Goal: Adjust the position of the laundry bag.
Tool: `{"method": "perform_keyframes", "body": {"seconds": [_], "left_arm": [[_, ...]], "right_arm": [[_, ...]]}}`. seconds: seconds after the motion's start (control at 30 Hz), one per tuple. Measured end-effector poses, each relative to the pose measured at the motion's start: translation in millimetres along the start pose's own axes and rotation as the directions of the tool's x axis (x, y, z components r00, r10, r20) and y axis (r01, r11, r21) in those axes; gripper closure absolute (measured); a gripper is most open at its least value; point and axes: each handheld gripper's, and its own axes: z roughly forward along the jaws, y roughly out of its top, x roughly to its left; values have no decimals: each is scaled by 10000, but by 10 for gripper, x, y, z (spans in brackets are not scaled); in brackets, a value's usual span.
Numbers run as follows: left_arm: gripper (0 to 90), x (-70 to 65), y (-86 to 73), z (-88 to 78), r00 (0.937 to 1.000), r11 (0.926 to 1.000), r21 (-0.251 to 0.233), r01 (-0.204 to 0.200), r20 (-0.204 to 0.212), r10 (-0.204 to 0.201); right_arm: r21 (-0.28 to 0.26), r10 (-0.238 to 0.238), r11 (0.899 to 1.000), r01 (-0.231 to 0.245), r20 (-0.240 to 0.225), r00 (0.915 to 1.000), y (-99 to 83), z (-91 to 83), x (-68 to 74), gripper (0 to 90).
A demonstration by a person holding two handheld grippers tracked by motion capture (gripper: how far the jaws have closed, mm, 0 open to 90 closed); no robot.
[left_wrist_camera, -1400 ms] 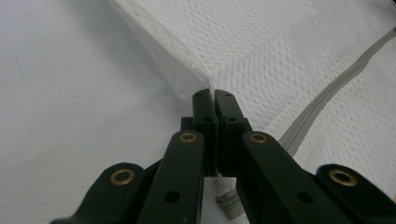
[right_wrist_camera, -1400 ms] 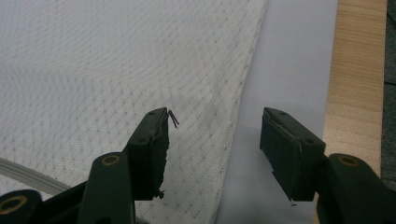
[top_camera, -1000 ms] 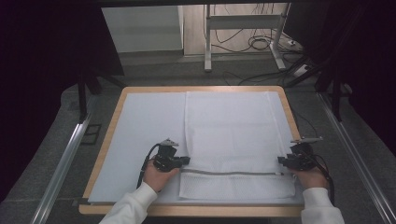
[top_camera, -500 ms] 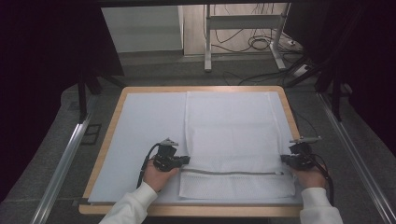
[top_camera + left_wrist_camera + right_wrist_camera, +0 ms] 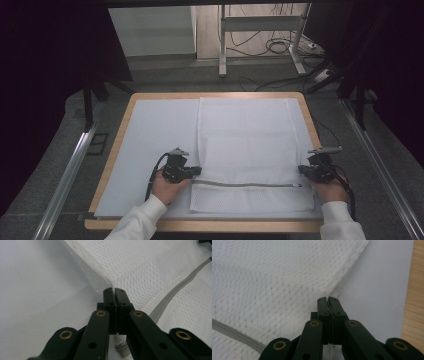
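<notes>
Starting at the left side of the table (image 5: pixel 116 150), the left tongs (image 5: pixel 196 171) are sitting at the left edge of the white mesh laundry bag (image 5: pixel 245 140), and in the left gripper view the left tongs (image 5: pixel 114 291) are pinched tight on a raised fold of that mesh, jaws pressed together with fabric between them. Moving across, the bag is lying flat on the pale sheet (image 5: pixel 155 135) covering the table, its long axis running away from the person, while the grey zipper (image 5: pixel 247 184) is running crosswise near the close end, straight from one hand toward the other. Over on the right, the right tongs (image 5: pixel 303 170) are meeting the bag's right edge, and their jaws have just been closing; the right gripper view is showing the right tongs (image 5: pixel 328 299) clamped on a pinch of mesh at the bag's border. So each hand is gripping its own near side, just above the zipper line. Judging from this, whatever lift or fold is coming is going to hinge on that crosswise line between the two grips, with the bulk of the bag stretching forward, away from both hands.
</notes>
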Motion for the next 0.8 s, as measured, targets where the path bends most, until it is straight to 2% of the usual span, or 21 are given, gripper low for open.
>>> {"method": "perform_keyframes", "body": {"seconds": [0.4, 0.8], "left_arm": [[894, 101, -27, -108, 9996, 9994, -185, 291, -63, -292], [894, 142, -56, -160, 9995, 9995, -193, 261, -182, -265]], "right_arm": [[-52, -143, 9999, 141, -261, 9996, 48, 20, 77, 880], [-93, -234, 9997, 230, -462, 9987, 69, 42, 142, 882]]}}
